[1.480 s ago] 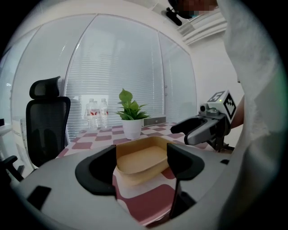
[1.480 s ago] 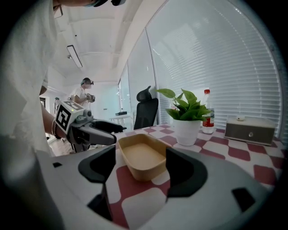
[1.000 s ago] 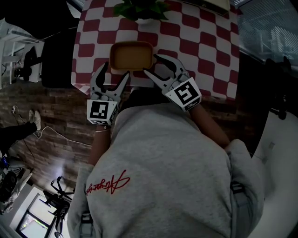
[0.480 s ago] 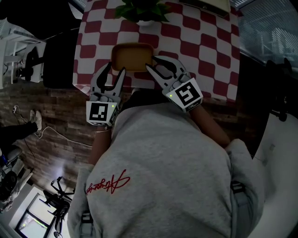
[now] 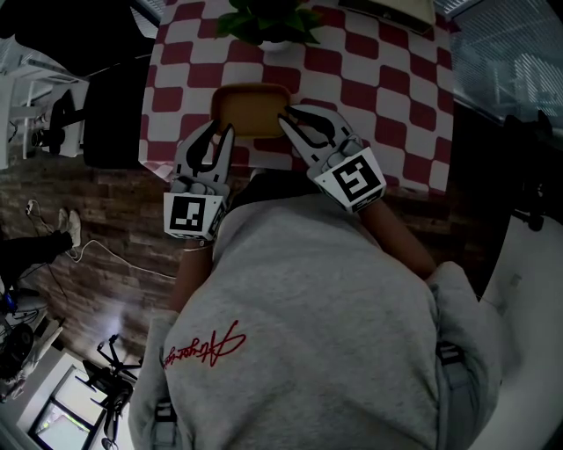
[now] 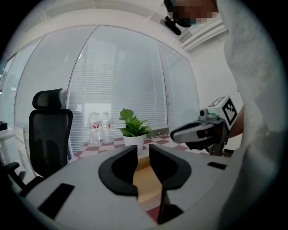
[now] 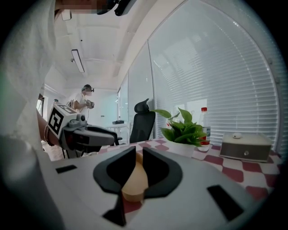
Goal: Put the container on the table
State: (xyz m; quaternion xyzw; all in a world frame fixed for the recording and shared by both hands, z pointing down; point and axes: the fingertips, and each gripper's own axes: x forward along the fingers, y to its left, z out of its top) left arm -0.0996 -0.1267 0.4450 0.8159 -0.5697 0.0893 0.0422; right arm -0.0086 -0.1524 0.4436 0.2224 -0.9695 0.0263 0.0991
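Container: the tan container (image 5: 249, 107) lies flat on the checked bench (image 5: 387, 88), with the potted plant (image 5: 268, 18) just beyond its far edge.
Left hand-held gripper (image 5: 220, 132): at the container's near-left corner; its jaws have just been closing and seem to pinch the rim.
Right hand-held gripper (image 5: 288, 118): at the container's near-right corner; its jaws have also just been closing and clamp the rim.
Doing it well: seat both pinches equally deep, then move both sides together and level.
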